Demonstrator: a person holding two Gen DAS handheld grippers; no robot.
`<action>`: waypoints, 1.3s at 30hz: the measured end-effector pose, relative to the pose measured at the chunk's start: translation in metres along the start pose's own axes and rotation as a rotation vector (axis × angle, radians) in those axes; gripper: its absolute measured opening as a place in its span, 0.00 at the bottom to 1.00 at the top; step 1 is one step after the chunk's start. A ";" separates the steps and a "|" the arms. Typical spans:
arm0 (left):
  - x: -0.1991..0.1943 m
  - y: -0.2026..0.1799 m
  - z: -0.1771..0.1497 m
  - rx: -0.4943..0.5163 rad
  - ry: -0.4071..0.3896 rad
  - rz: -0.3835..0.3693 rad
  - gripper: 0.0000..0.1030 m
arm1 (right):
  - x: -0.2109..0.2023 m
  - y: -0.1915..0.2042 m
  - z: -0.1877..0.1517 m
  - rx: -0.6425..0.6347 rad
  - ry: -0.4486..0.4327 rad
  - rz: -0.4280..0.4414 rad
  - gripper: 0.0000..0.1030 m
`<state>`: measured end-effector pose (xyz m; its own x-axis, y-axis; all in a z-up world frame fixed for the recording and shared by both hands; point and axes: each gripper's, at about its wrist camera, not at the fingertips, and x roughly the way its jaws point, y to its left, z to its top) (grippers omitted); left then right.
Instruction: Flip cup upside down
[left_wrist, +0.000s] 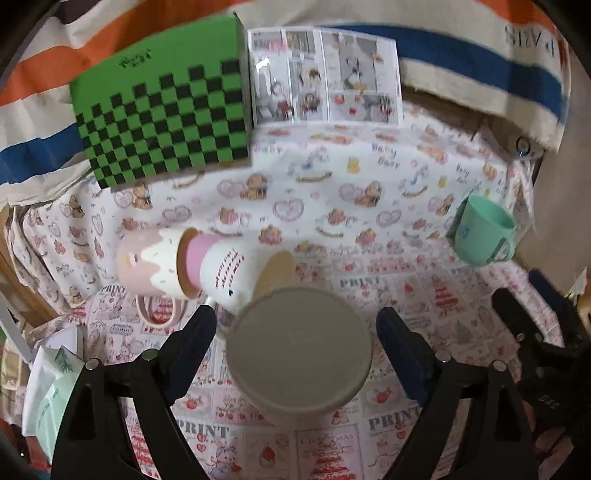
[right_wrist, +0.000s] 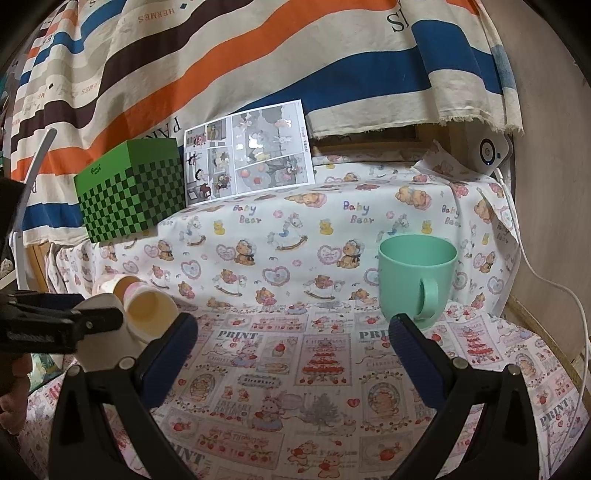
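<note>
A white cup (left_wrist: 299, 350) stands upside down on the patterned cloth, its flat base facing my left wrist camera. My left gripper (left_wrist: 297, 347) is open, its fingers on either side of the cup and apart from it. The same cup (right_wrist: 103, 347) shows at the left of the right wrist view, partly behind the left gripper. A mint green mug (right_wrist: 417, 278) stands upright with its handle toward me; it also shows in the left wrist view (left_wrist: 482, 230). My right gripper (right_wrist: 293, 341) is open and empty, just in front of the green mug.
A white and pink cup (left_wrist: 236, 275) lies on its side, nested in a pink mug (left_wrist: 147, 266). A green checkered box (right_wrist: 133, 195) and a comic sheet (right_wrist: 251, 151) stand at the back. A white device (right_wrist: 493, 151) with a cable sits far right.
</note>
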<state>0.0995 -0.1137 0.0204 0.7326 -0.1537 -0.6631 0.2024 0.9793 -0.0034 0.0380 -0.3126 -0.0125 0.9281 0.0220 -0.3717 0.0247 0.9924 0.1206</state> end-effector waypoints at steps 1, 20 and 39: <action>-0.005 0.003 0.000 -0.008 -0.027 -0.010 0.88 | 0.000 0.000 0.000 0.001 0.000 0.000 1.00; -0.076 0.072 -0.057 -0.066 -0.431 -0.050 1.00 | -0.007 0.013 -0.001 -0.071 -0.036 0.019 1.00; -0.064 0.103 -0.096 -0.128 -0.431 0.067 1.00 | -0.013 0.030 -0.004 -0.155 -0.066 0.018 1.00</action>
<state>0.0113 0.0093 -0.0096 0.9505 -0.1037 -0.2928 0.0832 0.9932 -0.0815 0.0247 -0.2831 -0.0080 0.9502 0.0373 -0.3093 -0.0454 0.9988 -0.0190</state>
